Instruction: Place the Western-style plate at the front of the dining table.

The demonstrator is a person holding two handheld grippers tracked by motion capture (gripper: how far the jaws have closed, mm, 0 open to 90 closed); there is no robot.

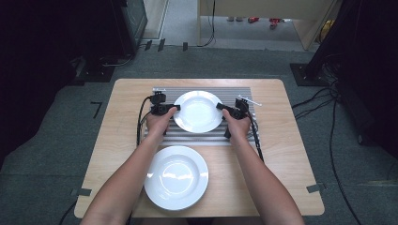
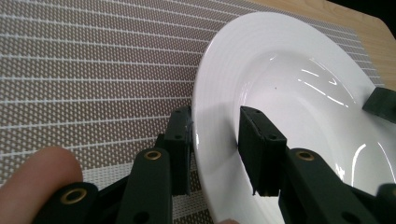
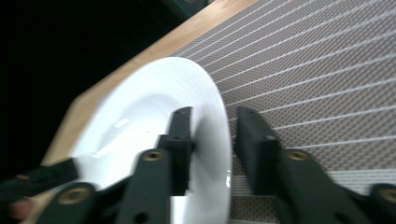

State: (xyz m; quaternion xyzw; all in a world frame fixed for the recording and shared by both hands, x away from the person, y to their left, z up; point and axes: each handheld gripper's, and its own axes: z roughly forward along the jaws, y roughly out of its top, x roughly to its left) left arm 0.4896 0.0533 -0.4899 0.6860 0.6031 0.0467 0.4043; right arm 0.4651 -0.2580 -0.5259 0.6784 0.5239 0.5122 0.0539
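Starting nearest the person, a white plate (image 1: pixel 176 176) sits on the bare table (image 1: pixel 112 117), just short of the striped mat (image 1: pixel 202 137); nothing lies in it. Beyond it, on the mat, rests a second white plate (image 1: pixel 198 111), also with nothing in it. The left tongs (image 1: pixel 174 108) straddle this far plate's left rim: one jaw touches the underside, the other stands clear above the inner face. The right tongs (image 1: pixel 221 107) straddle its right rim, the inner jaw against the plate, the outer jaw apart from it. Neither pair clamps. A small metal object (image 1: pixel 248 100), too small to identify, lies at the mat's far right corner.
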